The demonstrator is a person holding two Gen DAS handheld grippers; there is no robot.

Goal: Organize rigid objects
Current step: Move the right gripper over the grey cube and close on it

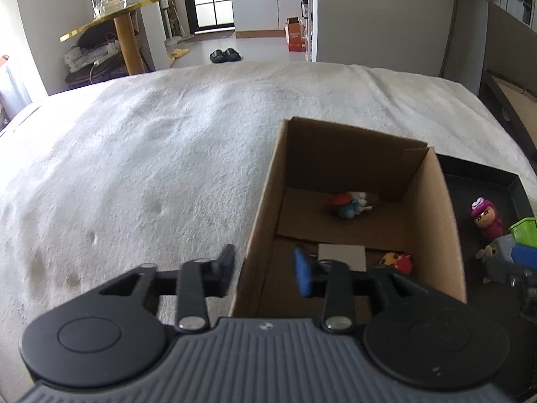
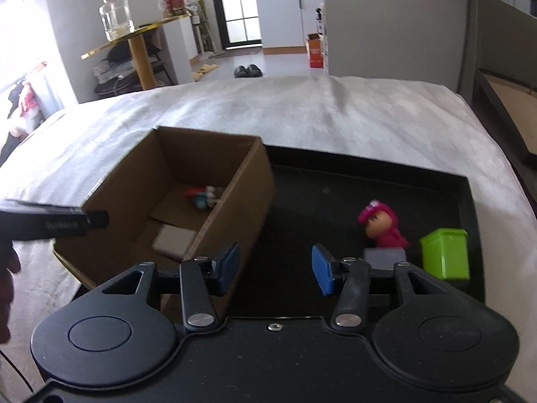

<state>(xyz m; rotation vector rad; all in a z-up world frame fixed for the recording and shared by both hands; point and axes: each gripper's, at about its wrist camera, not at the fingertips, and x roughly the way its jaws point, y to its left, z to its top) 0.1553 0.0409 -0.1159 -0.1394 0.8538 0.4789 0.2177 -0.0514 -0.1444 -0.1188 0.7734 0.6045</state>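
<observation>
— Where were the toys when you looked?

— Some lay in the cardboard box (image 1: 349, 168) on the bed (image 1: 151, 154): a red-and-teal figure (image 1: 349, 204) at the far end, a yellow-and-red one (image 1: 397, 261) near, a pale block (image 1: 341, 256) between. On the black tray (image 2: 369, 181) to the right stood a pink hooded figure (image 2: 382, 225), a green cube (image 2: 444, 253) and a grey block (image 2: 384, 258).

— And the fingers?

— The left gripper (image 1: 265, 270) was part-open and empty, straddling the box's near left wall. The right gripper (image 2: 276, 267) was part-open too, holding nothing, above the tray.

— How would the pink one handle?

— Light, hard plastic, I'd judge; probably slippery on the head, so take the body.

— Anything unclear?

— The grey block was half hidden behind the right gripper's finger, and the box figures were blurred.
</observation>
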